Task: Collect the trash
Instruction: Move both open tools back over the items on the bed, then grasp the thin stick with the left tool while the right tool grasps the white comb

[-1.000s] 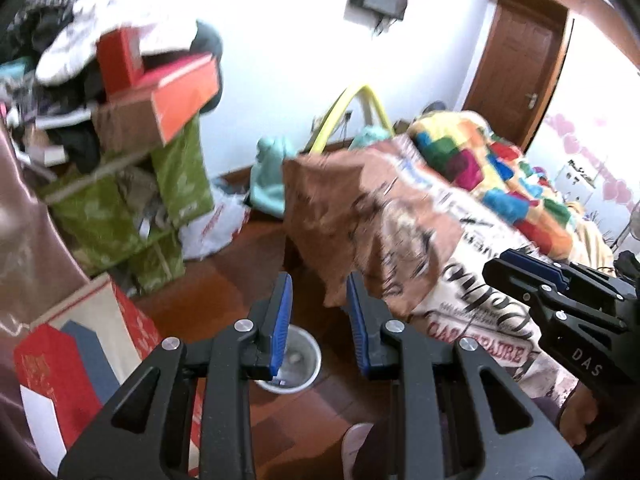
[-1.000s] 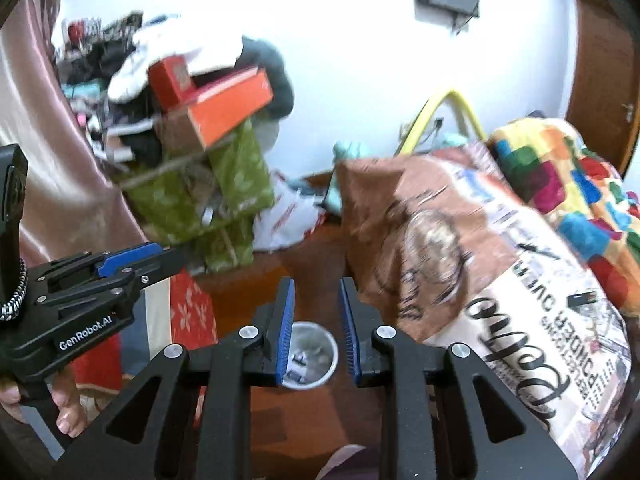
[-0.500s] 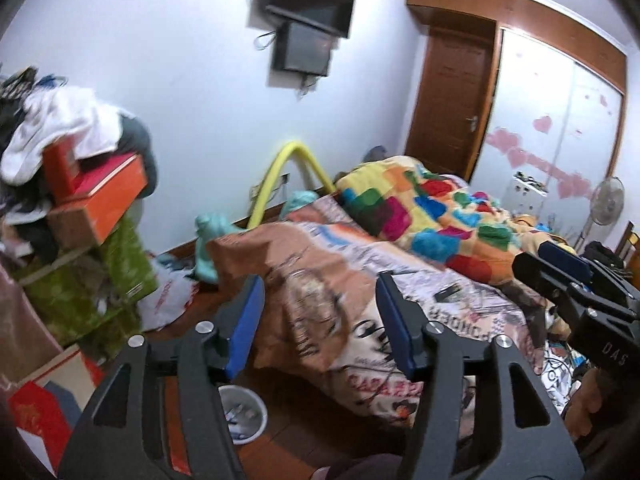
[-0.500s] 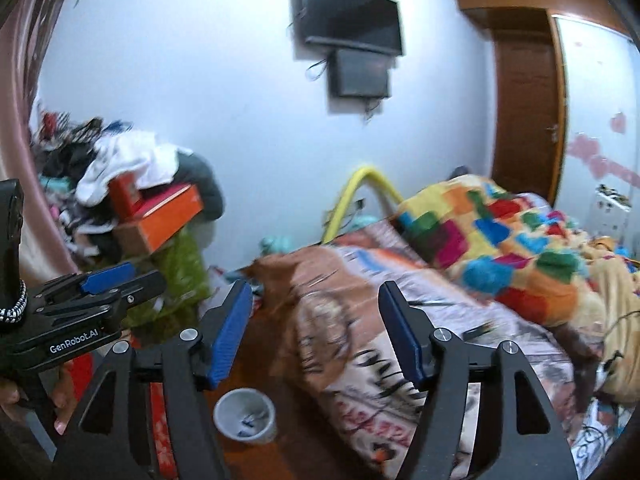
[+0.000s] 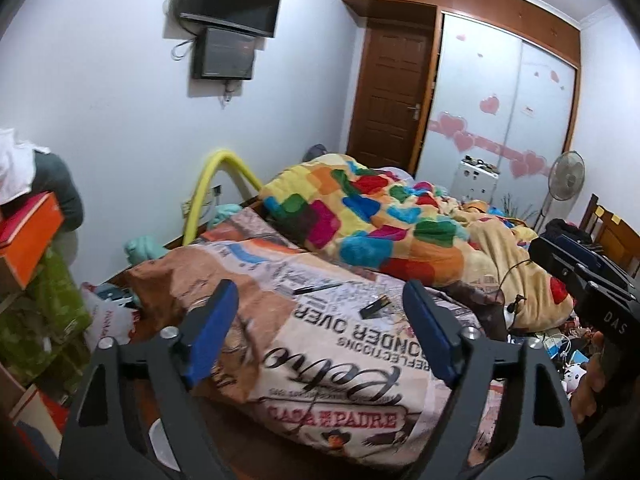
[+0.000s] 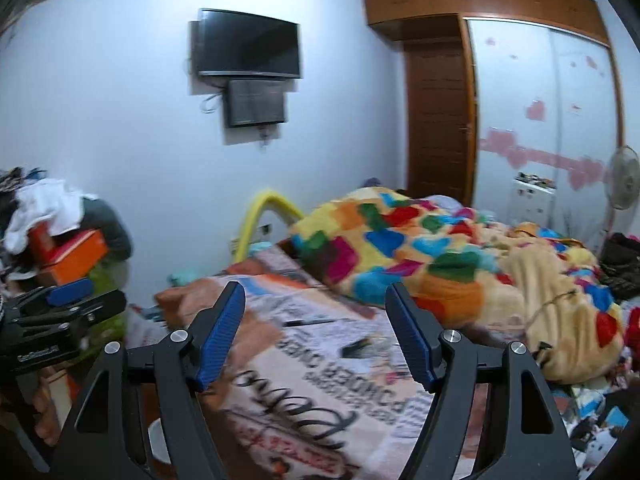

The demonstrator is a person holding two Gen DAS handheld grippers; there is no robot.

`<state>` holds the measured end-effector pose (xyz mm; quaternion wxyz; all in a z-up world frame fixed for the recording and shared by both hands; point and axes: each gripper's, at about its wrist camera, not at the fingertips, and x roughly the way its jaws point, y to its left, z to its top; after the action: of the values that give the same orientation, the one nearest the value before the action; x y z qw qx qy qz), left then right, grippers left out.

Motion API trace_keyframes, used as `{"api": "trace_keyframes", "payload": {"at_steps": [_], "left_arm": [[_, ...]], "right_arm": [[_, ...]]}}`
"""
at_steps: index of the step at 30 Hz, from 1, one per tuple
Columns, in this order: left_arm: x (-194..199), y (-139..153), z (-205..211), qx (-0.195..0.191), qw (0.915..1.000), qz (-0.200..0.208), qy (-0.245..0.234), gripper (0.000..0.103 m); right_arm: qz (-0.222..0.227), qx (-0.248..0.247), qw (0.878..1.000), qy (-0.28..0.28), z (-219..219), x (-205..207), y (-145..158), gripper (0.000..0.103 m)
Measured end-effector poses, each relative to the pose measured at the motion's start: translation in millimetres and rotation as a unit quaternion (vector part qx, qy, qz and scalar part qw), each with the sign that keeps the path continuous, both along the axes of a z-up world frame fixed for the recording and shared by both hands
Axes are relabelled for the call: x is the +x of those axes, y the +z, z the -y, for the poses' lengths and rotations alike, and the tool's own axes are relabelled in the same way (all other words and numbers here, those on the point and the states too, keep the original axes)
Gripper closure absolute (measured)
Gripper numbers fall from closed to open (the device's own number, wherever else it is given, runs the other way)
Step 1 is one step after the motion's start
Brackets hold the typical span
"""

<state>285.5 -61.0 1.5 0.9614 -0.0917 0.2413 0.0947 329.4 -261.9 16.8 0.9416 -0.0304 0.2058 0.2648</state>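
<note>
left gripper (image 5: 320, 336): i see its jaws have just been opening, now apart, nothing between.
right gripper (image 6: 316, 334): mine too has just been opening, spread wide, empty.
white bin (image 5: 160, 446): on the floor beside the bed's (image 5: 340, 384) near corner, contents hidden.
small dark item (image 5: 374, 307): lying on the printed bedcover.

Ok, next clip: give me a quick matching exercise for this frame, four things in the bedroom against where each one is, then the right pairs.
Things:
1. television
2. pen
3. standing fan
4. white cup

Places:
A. on the floor below the left gripper
B. lying on the printed bedcover
C. mounted high on the wall
D. in front of the wardrobe with pink hearts

Pairs: 1-C, 2-B, 3-D, 4-A
</note>
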Motion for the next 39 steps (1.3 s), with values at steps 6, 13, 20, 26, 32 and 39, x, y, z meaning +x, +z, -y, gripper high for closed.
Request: {"api": "trace_keyframes", "payload": {"at_steps": [6,13,20,26,32,39], "left_arm": [[57.7,-22.0,31.1,-0.007,0.999,-0.021,-0.04,0.019],[124.4,-61.9,52.3,-0.013,0.9961,-0.054,-0.068,0.019],[186.0,-115.6,61.2,-0.024,0.9922,-0.087,-0.086,0.019],[239.1,-170.3,60.5,-0.023,0.9852,-0.139,-0.097,0.019],[284.0,-230.9,55.2,-0.02,0.9744,-0.188,-0.122,0.019],[325.8,-288.3,56.2,-0.003,0.9597,-0.231,-0.16,0.024]], "right_arm": [[-0.022,-0.014,0.998,-0.051,30.7,37.5,-19.2,0.033],[-0.074,-0.03,0.992,-0.099,66.3,78.7,-57.3,0.033],[-0.139,-0.046,0.983,-0.112,79.3,120.7,-108.1,0.033],[-0.194,-0.058,0.973,-0.107,75.6,154.7,-159.2,0.033],[-0.24,-0.064,0.964,-0.093,67.5,183.4,-205.0,0.033],[-0.262,-0.077,0.959,-0.079,48.4,210.2,-244.5,0.035]]}}
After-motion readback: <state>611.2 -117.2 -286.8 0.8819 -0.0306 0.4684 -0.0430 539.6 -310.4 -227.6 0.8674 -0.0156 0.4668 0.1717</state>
